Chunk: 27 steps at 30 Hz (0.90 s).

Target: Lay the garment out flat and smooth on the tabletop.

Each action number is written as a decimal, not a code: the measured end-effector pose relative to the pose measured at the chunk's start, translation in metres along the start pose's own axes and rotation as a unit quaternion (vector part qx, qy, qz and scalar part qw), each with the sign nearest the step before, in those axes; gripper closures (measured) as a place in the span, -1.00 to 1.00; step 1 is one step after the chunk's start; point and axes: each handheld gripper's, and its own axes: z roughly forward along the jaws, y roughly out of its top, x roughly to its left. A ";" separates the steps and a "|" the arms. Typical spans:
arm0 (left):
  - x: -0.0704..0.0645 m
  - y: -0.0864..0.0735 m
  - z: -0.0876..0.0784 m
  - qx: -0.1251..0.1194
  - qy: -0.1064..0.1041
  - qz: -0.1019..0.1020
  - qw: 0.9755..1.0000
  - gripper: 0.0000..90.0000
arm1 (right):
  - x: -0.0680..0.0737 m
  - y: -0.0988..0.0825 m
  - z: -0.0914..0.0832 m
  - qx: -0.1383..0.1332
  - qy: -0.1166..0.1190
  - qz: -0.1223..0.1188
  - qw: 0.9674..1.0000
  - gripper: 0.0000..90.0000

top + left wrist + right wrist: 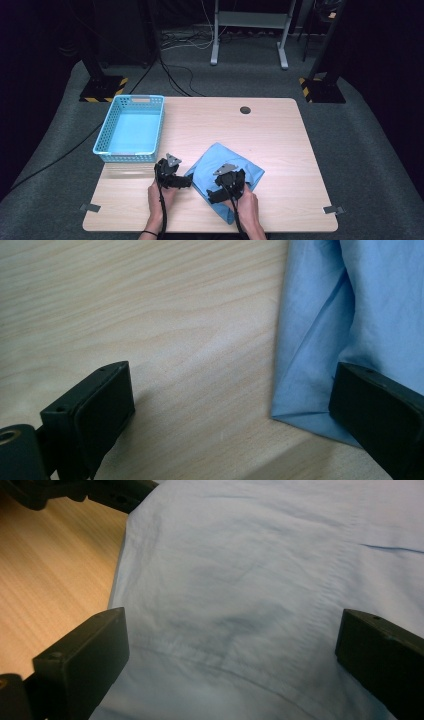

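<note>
Blue cloth (227, 172): soft, light, limp; folded corner beside left tongs (227, 410), flat panel beneath right tongs (230, 655), both apart.

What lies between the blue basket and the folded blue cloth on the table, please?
Bare wood lies between the basket and the cloth; the left gripper, jaws open, reaches the cloth's near-left edge below that gap, in the high view.

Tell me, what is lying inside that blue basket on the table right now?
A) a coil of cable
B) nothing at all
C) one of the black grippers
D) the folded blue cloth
B: the blue basket shows a bare floor in the high view, while the blue cloth lies on the table to its right, under the right gripper.
</note>
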 end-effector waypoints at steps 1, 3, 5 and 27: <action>0.000 0.000 0.000 0.000 0.000 0.000 1.000 -0.91 | 0.001 0.002 0.005 0.008 -0.002 -0.003 1.000 -1.00; 0.000 0.000 0.000 0.000 0.000 0.000 1.000 -0.91 | 0.002 0.004 0.017 0.016 0.000 -0.006 1.000 -1.00; 0.000 0.000 0.000 -0.001 0.002 0.000 1.000 -0.90 | 0.004 0.002 0.020 0.007 -0.001 -0.008 1.000 -1.00; 0.000 0.000 0.000 -0.001 0.002 0.000 1.000 -0.90 | -0.033 -0.022 0.009 -0.097 0.013 0.076 0.992 0.68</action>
